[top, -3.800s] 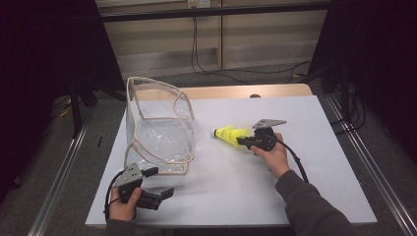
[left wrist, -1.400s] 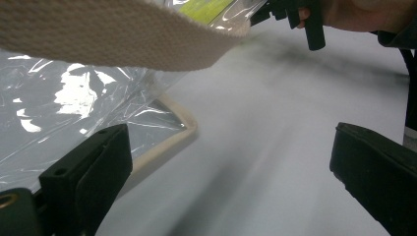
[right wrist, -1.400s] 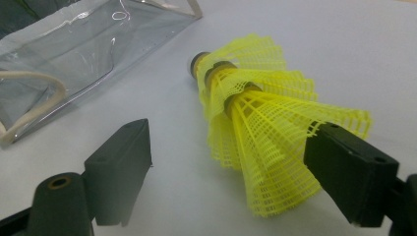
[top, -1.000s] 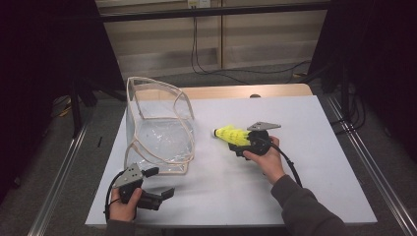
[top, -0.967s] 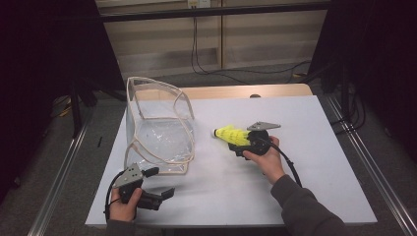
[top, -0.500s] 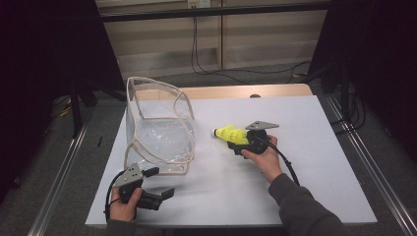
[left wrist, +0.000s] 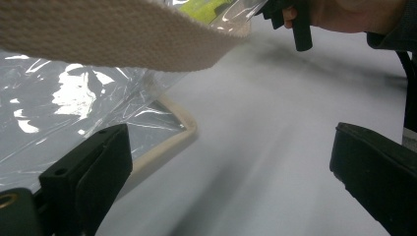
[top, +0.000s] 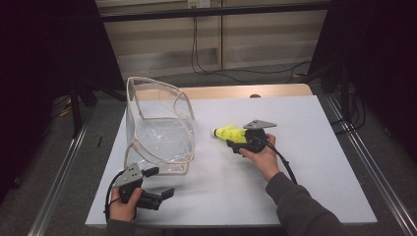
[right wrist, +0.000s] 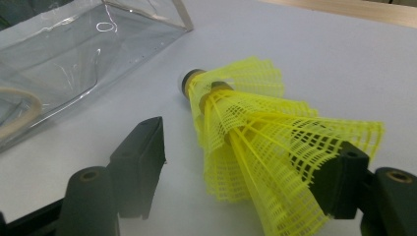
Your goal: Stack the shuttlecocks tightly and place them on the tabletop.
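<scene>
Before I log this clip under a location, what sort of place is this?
Probably a lab or recording workspace, not a home: a white table with metal rails beside it, dark surroundings, cables on the floor, and only test items out, a clear bag and yellow shuttlecocks.

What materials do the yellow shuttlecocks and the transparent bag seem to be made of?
Yellow shuttlecocks: probably moulded plastic, matte; the skirts are an open mesh of thin ribs. The dark tip with a pale end may be rubber or cork.
Transparent bag: clear, glossy soft plastic film with creases and bright glare. Its beige edging looks like woven fabric tape.
</scene>
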The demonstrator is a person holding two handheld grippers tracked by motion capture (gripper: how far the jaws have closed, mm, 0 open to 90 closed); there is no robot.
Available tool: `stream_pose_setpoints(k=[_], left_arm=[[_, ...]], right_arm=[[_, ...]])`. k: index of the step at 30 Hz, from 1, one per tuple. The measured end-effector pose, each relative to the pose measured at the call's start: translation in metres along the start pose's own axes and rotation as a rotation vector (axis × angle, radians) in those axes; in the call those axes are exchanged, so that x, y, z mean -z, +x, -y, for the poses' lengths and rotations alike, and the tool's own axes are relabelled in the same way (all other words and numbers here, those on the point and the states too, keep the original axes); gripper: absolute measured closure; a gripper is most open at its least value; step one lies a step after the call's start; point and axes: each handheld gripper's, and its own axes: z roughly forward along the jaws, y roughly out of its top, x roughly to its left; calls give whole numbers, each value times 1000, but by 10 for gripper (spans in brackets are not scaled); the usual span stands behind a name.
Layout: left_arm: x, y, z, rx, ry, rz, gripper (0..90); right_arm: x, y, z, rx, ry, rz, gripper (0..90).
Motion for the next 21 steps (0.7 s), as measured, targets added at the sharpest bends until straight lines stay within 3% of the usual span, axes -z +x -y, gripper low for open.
stream_pose_setpoints(k=[21], left_arm=[[0,0,-1,1,-7,-5,24]], right_arm=[[-8,2,1,35,3,57,422]])
